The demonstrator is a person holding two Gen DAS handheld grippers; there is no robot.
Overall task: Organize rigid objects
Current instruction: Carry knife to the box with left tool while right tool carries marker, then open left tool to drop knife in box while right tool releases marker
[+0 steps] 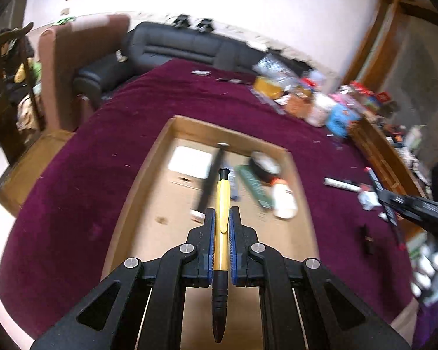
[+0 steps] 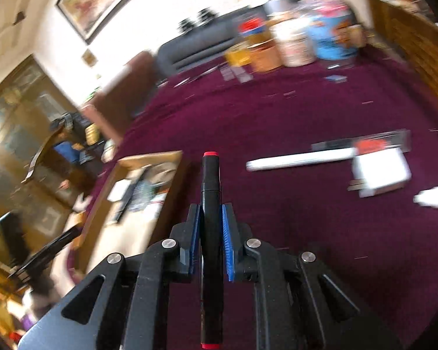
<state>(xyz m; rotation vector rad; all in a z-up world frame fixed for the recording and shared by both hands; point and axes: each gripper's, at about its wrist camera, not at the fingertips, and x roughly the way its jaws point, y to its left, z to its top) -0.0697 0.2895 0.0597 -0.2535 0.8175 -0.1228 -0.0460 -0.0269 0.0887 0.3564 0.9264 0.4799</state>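
Left gripper [image 1: 222, 218] is clamped on a yellow pen [image 1: 222, 204] above the cardboard box [image 1: 160, 151]; right gripper [image 2: 210, 215], right of the box, pinches a black marker [image 2: 209, 192]. Either slim barrel could pivot and drop onto the purple cloth [image 2: 306, 233]

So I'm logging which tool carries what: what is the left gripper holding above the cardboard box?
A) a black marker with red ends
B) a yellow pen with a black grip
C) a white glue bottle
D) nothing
B: the left gripper is clamped on the yellow pen over the cardboard box; the black marker sits in the right gripper.
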